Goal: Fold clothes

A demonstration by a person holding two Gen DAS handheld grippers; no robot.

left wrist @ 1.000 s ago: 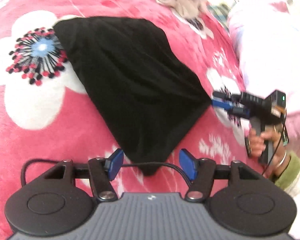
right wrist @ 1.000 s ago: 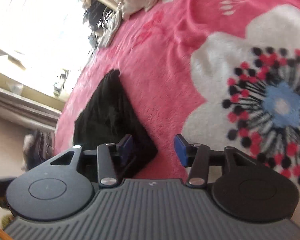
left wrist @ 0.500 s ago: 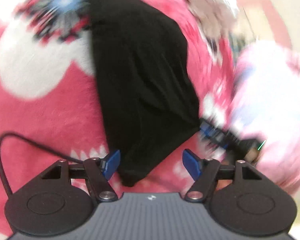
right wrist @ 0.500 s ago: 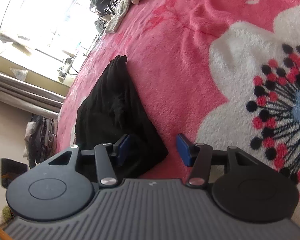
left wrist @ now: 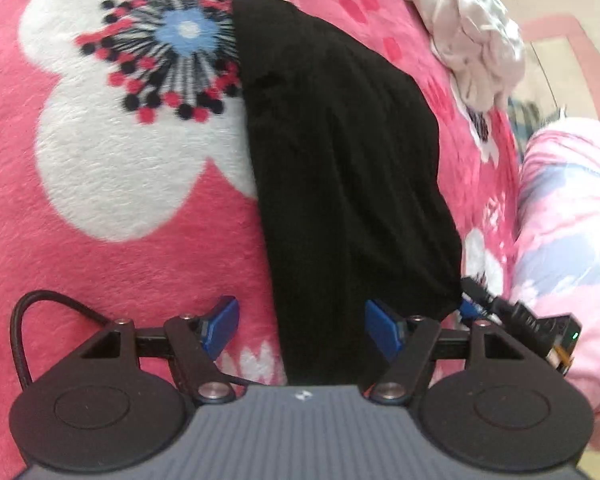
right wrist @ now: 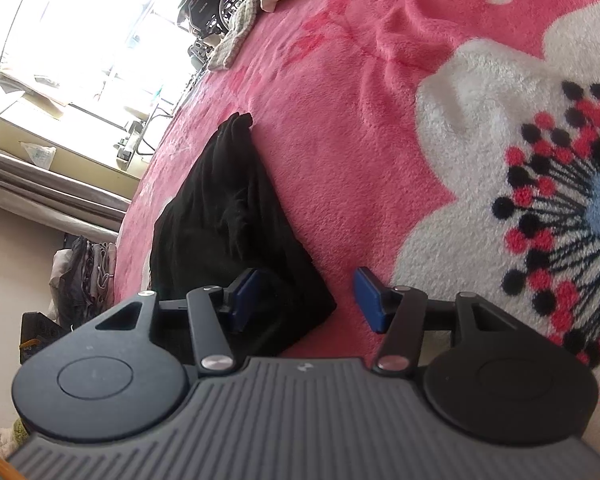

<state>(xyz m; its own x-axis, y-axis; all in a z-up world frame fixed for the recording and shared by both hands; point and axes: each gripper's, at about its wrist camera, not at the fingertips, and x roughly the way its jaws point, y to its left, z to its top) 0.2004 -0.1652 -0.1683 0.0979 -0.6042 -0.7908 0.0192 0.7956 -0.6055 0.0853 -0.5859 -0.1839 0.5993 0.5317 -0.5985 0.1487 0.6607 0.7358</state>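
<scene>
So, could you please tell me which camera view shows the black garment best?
The left wrist view: the black garment lies nearly whole on the pink blanket. The right wrist view catches only one bunched end, low and edge-on.

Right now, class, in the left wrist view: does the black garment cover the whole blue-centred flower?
No: the black garment overlaps only the flower's right edge.

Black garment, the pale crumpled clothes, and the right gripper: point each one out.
black garment [left wrist: 340, 168]: left wrist view, middle of the cloth.
pale crumpled clothes [left wrist: 472, 36]: left wrist view, centre of pile.
right gripper [right wrist: 306, 300]: right wrist view, between fingertips.
</scene>
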